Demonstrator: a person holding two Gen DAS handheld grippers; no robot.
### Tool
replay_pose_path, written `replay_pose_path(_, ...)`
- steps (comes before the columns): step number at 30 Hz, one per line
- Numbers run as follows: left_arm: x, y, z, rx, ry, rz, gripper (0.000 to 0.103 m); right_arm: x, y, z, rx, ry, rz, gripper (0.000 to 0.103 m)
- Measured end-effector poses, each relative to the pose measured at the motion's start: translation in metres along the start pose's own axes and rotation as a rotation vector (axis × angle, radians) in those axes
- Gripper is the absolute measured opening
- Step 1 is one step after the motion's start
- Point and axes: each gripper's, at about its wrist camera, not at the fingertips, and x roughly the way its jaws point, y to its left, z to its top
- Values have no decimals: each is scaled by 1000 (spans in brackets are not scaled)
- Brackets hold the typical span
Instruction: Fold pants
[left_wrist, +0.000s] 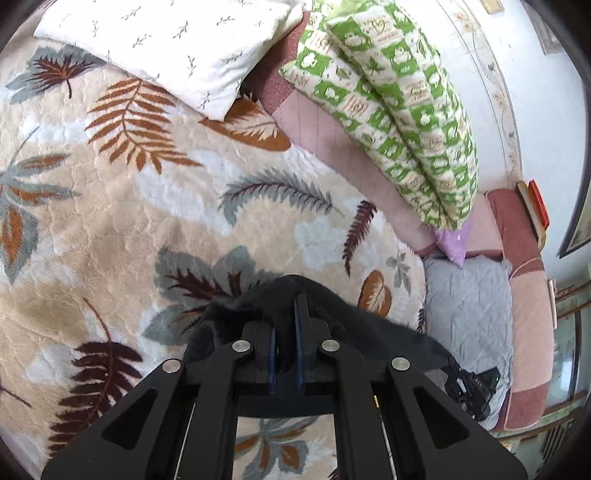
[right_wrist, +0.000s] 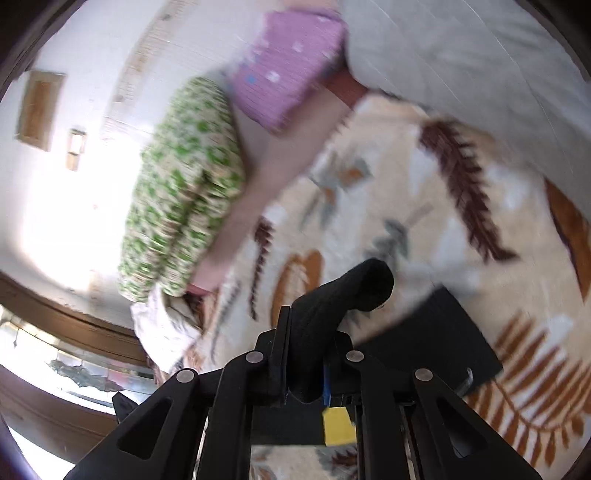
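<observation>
**Black pants pinched at 2 points above the bed**

Left gripper (left_wrist: 286, 317): clamped on black pants (left_wrist: 332, 325), bunched over the leaf-print blanket (left_wrist: 129, 221). Right gripper (right_wrist: 306, 332): clenched on a rolled fold of the same cloth. Advice: raise both evenly, keep the edge taut, lay it flat.
</observation>
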Motion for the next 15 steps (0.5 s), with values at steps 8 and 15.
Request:
replay_pose_path(8, 33, 29, -39, 32, 157, 53, 6, 37, -62, -30, -63, 137, -176, 12)
replay_pose_path(15, 40, 40, -49, 76, 212, 111, 6, 27, -83, -52, -140, 199, -184, 18)
